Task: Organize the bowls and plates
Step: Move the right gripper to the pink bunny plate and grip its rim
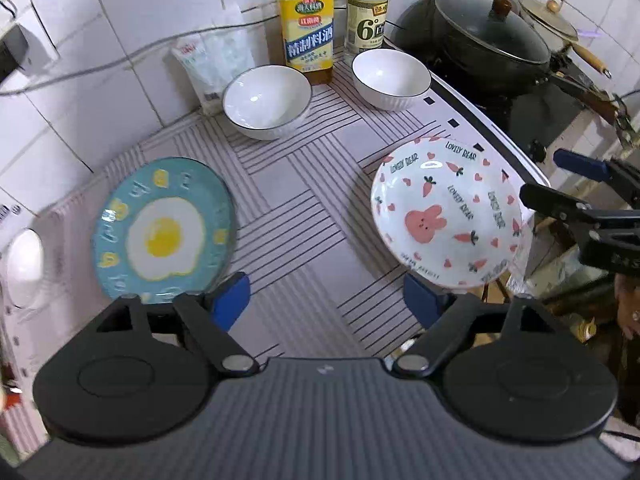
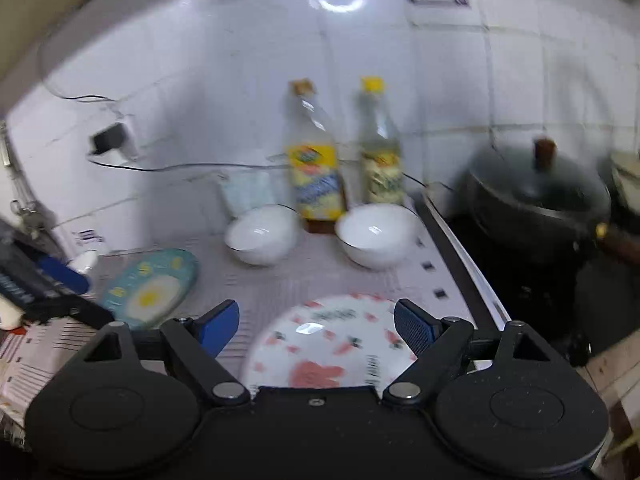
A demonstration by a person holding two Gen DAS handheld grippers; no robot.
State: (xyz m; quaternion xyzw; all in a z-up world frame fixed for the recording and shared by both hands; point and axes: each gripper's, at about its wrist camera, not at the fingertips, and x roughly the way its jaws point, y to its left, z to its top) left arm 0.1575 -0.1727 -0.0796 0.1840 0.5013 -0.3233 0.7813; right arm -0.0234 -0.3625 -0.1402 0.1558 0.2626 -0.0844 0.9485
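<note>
Sitting apart on the striped mat point(image 1: 304, 184) are four pieces: the bunny plate point(image 1: 450, 212) ahead and to the right of the left gripper's point(image 1: 326, 300) fingers, the egg plate point(image 1: 162, 226) just off its left fingertip, and two white bowls, the left bowl point(image 1: 267, 101) and the right bowl point(image 1: 390, 78), well ahead, in front of the two bottles point(image 1: 307, 28) at the tiled wall. Nothing is stacked yet, so the sorting looks barely begun.

My guess is that the bunny plate is the one being approached: from the right wrist view it lies directly between and just beyond the right gripper's point(image 2: 316, 326) blue fingers point(image 2: 416, 330). To take it well, the hand should come in low at the near rim, one pad above and one below the lip (a shallow glazed rim slides easily), close firmly, then lift level before carrying it over to the egg plate. That plate also sits near the counter's edge by the stove point(image 1: 532, 112), so nudging it rightward is the thing to avoid.

Both grippers stand wide apart, and neither holds or touches anything; bare mat shows between the left one's fingers. The right wrist view is blurred, so how close its pads are to the rim I cannot tell.
</note>
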